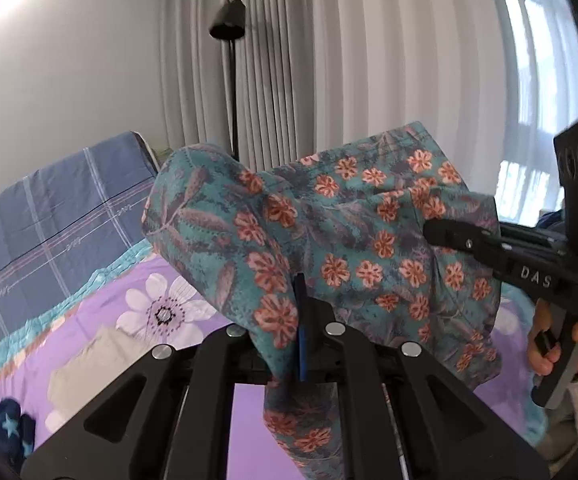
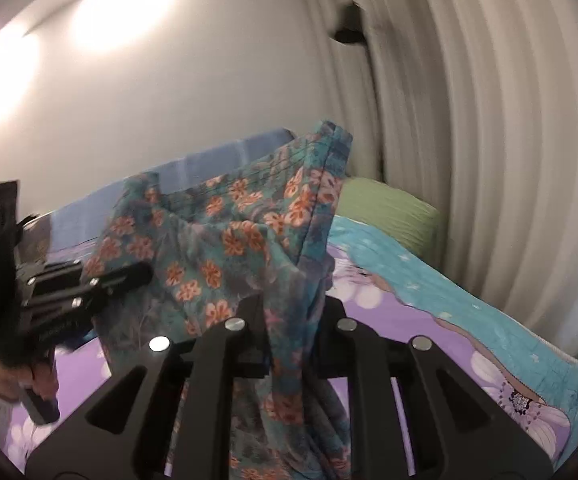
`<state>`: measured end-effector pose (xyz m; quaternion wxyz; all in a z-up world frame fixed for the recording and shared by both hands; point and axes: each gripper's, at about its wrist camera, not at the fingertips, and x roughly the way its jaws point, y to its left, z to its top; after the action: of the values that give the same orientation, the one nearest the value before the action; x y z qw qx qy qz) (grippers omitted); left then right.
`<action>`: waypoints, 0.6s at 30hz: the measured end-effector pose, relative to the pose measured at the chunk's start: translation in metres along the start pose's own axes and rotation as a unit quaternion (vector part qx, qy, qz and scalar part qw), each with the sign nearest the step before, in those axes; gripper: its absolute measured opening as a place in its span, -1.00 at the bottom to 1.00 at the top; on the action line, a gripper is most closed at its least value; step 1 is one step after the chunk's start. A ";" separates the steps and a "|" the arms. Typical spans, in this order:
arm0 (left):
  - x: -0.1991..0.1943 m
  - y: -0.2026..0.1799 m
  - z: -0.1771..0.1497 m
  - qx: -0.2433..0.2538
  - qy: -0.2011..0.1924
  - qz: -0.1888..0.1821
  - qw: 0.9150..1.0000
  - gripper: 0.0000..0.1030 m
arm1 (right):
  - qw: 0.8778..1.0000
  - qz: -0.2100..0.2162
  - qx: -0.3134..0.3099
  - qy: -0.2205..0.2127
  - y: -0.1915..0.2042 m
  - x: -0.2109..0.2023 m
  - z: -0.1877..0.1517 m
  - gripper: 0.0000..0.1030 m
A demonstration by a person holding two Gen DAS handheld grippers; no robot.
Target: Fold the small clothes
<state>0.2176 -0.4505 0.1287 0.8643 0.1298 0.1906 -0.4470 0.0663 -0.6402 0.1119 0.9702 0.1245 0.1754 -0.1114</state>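
The left gripper (image 1: 303, 312) has its jaws pinched narrow on a fold of the floral garment (image 1: 329, 232), the cloth passing between the fingers and trailing down below them. The right gripper (image 2: 289, 304) is likewise clamped on another part of the same garment, with fabric bunched between its fingers and hanging beneath.

The garment, teal with orange flowers, is held up in the air above the bed, clear of the purple flowered bedsheet (image 1: 193, 288). It spans roughly sideways from one gripper to the other, its long axis running across between the two grips, with loose cloth drooping downward from both. In the right wrist view a stitched hem edge stands up at the top of the cloth.

The left wrist view shows a blue plaid pillow (image 1: 49, 216), a beige cloth (image 1: 89, 368) and a dark star-patterned cloth (image 1: 9, 424) lying on the sheet, a black floor lamp (image 1: 231, 80), a window at the right, and the person's right hand (image 1: 561, 340) on the gripper handle. The right wrist view, somewhat blurred, shows a green pillow (image 2: 389, 212) by the curtain (image 2: 469, 140).
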 end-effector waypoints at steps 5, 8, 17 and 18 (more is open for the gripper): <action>0.095 0.005 -0.021 0.008 0.017 0.058 0.998 -0.10 | 0.996 -0.054 0.055 0.052 -0.048 0.085 -0.015 -0.50; 0.142 0.019 -0.057 0.004 0.079 0.138 0.987 0.40 | 0.969 -0.172 0.105 0.142 -0.082 0.147 -0.053 0.23; 0.185 -0.007 -0.147 0.069 0.178 0.080 0.978 0.42 | 0.956 -0.185 0.096 0.207 -0.110 0.182 -0.122 0.26; 0.185 -0.006 -0.145 0.060 0.180 0.081 0.978 0.42 | 0.956 -0.193 0.088 0.205 -0.106 0.178 -0.120 0.26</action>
<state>0.2797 -0.5305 -0.0833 0.8396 0.2749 0.3049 -0.3557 0.1638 -0.7374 -0.0838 0.8588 0.1937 0.3802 -0.2835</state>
